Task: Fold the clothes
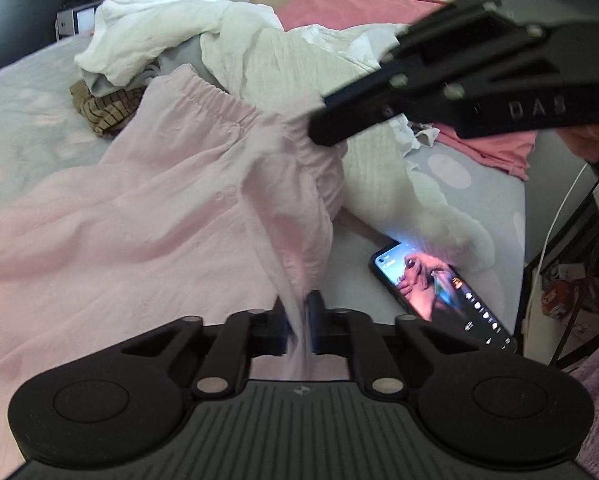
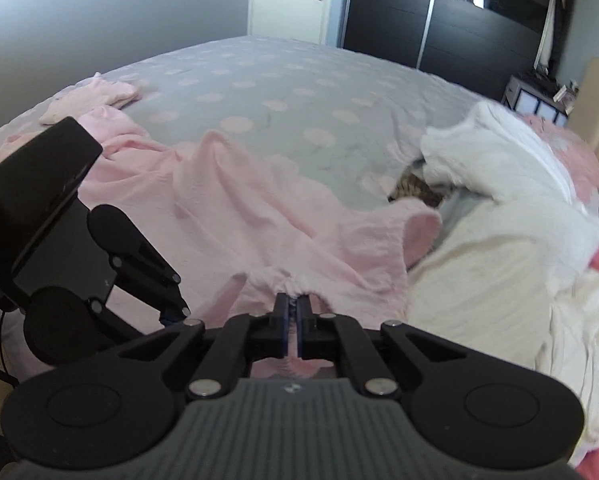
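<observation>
Pink garment (image 1: pixel 147 200) spread across the dotted bed (image 2: pixel 291 92), one edge lifted. Left tool (image 1: pixel 297 320) clamped on a bunched fold of it; right tool (image 2: pixel 293 320) pinched on the gathered waistband. White pile (image 2: pixel 499 184) just beside the garment, toward the headboard. Lit phone (image 1: pixel 439 292) lying on the bed near the left tool.

Pale pink elastic-waist garment (image 1: pixel 147 200), crinkled, unfolded, spread across bed; waistband bunched and lifted.
</observation>
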A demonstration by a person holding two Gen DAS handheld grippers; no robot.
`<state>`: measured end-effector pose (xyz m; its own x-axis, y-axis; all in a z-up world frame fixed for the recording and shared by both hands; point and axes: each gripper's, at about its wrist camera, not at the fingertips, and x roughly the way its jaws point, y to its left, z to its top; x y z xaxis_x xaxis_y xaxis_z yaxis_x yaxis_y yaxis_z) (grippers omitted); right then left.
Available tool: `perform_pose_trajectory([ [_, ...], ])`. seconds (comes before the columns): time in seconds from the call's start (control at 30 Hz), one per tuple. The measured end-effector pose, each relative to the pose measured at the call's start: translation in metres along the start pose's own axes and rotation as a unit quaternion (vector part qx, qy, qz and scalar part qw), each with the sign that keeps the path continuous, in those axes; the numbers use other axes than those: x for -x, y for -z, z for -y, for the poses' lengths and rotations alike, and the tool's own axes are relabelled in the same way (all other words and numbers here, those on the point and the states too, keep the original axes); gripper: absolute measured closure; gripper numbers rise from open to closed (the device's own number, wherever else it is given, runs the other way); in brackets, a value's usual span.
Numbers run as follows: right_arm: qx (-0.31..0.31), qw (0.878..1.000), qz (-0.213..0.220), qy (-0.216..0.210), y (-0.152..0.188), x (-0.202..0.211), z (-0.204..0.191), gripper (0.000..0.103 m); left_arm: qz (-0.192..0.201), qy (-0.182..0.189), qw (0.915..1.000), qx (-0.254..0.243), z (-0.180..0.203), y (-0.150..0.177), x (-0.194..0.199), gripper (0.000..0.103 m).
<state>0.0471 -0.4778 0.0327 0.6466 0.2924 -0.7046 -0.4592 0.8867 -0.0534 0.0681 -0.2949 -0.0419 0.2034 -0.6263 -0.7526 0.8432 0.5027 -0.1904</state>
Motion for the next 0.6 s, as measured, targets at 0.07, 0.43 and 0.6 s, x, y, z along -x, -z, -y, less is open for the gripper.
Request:
perform_pose_trajectory([
  [0.07,-0.017,1.000,-0.008,-0.015,0.009,-0.004,0.004,0.096,-0.003,0.004,0.9999,0.016,-0.007,-0.001,0.000,0.102],
  [0.43,0.010,0.995,-0.037,-0.088,0.033,-0.029,-0.010,0.054,-0.007,0.001,0.9947,0.103,-0.051,-0.005,0.001,0.103],
  [0.6,0.066,0.996,-0.036,-0.055,0.036,-0.043,-0.028,0.062,-0.003,0.011,0.9925,0.121,-0.056,-0.005,0.004,0.103],
])
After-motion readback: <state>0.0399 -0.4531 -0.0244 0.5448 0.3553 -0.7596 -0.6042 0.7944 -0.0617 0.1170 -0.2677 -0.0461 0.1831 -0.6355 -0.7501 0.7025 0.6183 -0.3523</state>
